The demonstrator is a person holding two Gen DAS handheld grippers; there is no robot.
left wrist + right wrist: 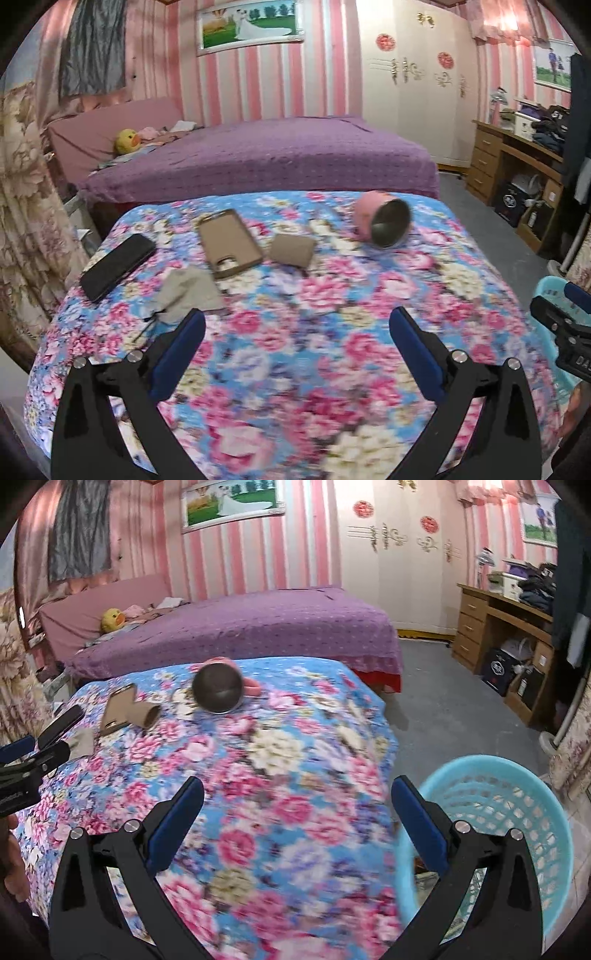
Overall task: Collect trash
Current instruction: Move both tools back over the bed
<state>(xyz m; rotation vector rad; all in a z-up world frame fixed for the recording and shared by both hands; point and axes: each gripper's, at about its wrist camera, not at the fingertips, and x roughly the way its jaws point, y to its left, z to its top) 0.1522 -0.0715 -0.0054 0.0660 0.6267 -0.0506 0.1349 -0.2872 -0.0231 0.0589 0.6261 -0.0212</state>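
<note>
On the floral bedspread (295, 332) lie a brown cardboard tube (291, 250), a crumpled grey-beige paper (184, 291), a brown phone case (229, 243), a black phone (118, 266) and a tipped pink cup (384, 219). My left gripper (297, 325) is open and empty, hovering over the bedspread just right of the crumpled paper. My right gripper (297, 794) is open and empty, above the bed's right edge, next to a light blue mesh basket (517, 812). The tube (147, 716) and cup (218, 688) also show in the right wrist view.
A purple bed (258, 155) stands behind, with a yellow duck toy (127, 140). A wooden desk (517, 155) with clutter stands at the right by grey floor (443, 701). Floral curtains (22, 184) hang at the left.
</note>
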